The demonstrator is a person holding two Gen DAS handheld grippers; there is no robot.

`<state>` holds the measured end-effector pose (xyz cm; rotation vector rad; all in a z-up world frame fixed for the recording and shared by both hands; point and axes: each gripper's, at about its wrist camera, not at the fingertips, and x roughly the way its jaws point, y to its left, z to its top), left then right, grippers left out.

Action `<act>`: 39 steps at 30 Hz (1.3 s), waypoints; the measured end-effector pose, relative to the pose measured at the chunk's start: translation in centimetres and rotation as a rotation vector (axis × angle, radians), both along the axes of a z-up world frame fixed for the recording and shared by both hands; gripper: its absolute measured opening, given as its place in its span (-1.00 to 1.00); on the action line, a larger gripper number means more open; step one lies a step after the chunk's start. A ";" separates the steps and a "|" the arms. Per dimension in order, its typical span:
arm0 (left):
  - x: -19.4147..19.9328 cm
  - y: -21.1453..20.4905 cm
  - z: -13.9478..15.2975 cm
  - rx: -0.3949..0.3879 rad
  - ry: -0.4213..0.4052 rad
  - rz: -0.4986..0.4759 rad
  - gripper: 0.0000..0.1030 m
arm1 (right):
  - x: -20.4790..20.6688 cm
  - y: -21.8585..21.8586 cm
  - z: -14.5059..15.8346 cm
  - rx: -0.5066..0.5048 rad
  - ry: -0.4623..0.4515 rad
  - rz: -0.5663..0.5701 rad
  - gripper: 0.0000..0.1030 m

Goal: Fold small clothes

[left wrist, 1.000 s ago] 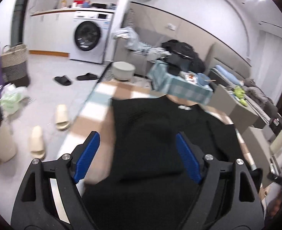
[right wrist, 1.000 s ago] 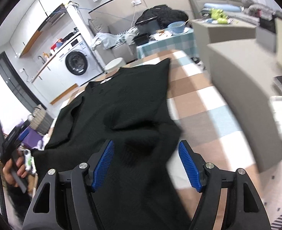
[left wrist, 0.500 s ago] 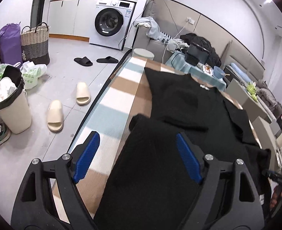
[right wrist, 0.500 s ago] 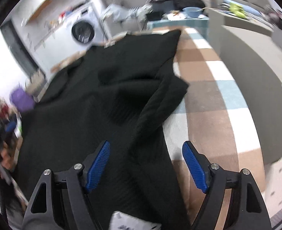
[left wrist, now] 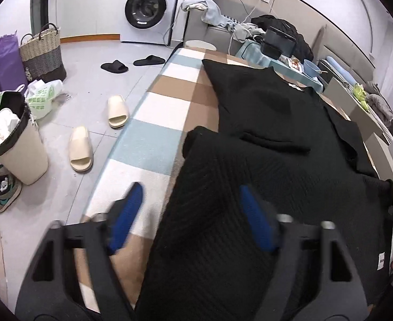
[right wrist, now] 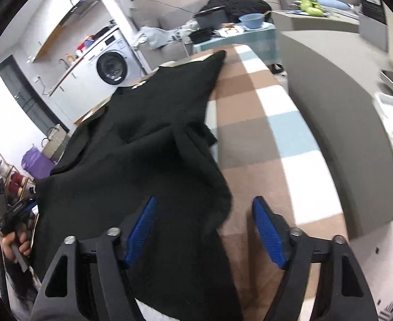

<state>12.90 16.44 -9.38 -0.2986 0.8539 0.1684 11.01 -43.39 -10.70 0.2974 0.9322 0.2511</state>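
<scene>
Black ribbed knit top (left wrist: 263, 123), spread lengthwise on a checked cloth of brown, white and pale blue squares (left wrist: 153, 123). Collar end lies far from the cameras, with a small white label (left wrist: 295, 86) at the neckline. Near hem end is rumpled, its fabric lifted in folds and lapping over the flatter upper part. From the right wrist view, the garment (right wrist: 132, 155) bunches into a raised ridge near its middle, and one edge curls over the cloth's brown squares. Fabric matte, with fine vertical ribbing.

place: home | cues: washing machine (left wrist: 148, 9), slippers (left wrist: 81, 148), laundry basket (left wrist: 42, 53), sofa (left wrist: 217, 30)
</scene>
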 end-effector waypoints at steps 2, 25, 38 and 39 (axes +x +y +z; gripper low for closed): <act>0.4 -0.4 -0.2 -0.003 -0.014 -0.018 -0.72 | 0.7 0.2 -0.1 0.013 0.001 0.026 -0.30; -13.1 -2.6 8.9 0.037 -0.401 -0.067 -0.95 | -9.2 -2.4 8.0 0.063 -0.372 -0.040 -0.92; -3.6 -0.3 3.3 -0.019 -0.129 0.011 -0.95 | 2.6 0.8 5.0 -0.040 -0.169 -0.123 -0.91; -3.1 -0.4 2.8 -0.011 -0.109 0.012 -0.95 | 3.9 1.3 4.2 -0.078 -0.135 -0.127 -0.91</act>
